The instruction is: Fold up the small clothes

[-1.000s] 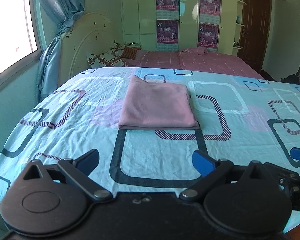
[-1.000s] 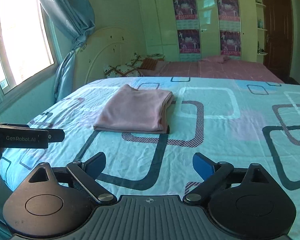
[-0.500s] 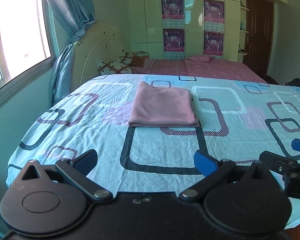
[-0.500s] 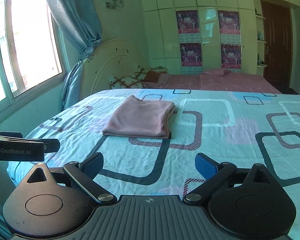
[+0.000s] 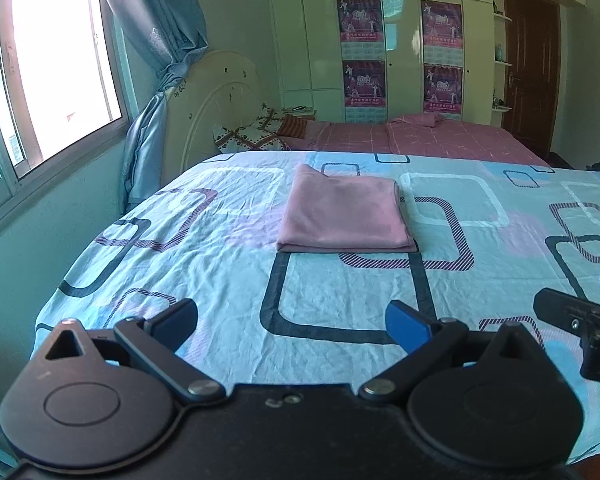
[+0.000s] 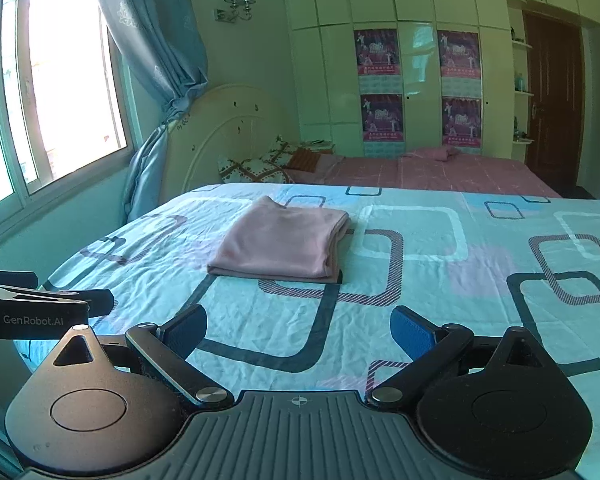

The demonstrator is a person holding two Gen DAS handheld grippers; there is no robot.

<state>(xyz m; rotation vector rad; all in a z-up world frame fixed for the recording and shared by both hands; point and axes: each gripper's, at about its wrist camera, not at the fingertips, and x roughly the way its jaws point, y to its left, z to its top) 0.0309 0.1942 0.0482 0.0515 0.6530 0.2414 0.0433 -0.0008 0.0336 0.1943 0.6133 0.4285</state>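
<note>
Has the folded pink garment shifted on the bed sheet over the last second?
No. The folded pink garment keeps its near edge just past the dark rounded square printed on the sheet; only the cameras have drawn back.

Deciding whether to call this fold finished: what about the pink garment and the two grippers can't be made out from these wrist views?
- Pink garment: underside and inner layers hidden by its own top layer, both views; garment type unreadable.
- Its far left corner pokes up; what lies behind it is hidden.
- Right gripper: in the left wrist view, cut off by the right edge.
- Left gripper: in the right wrist view, its fingertips are hidden behind the right gripper's body.
</note>
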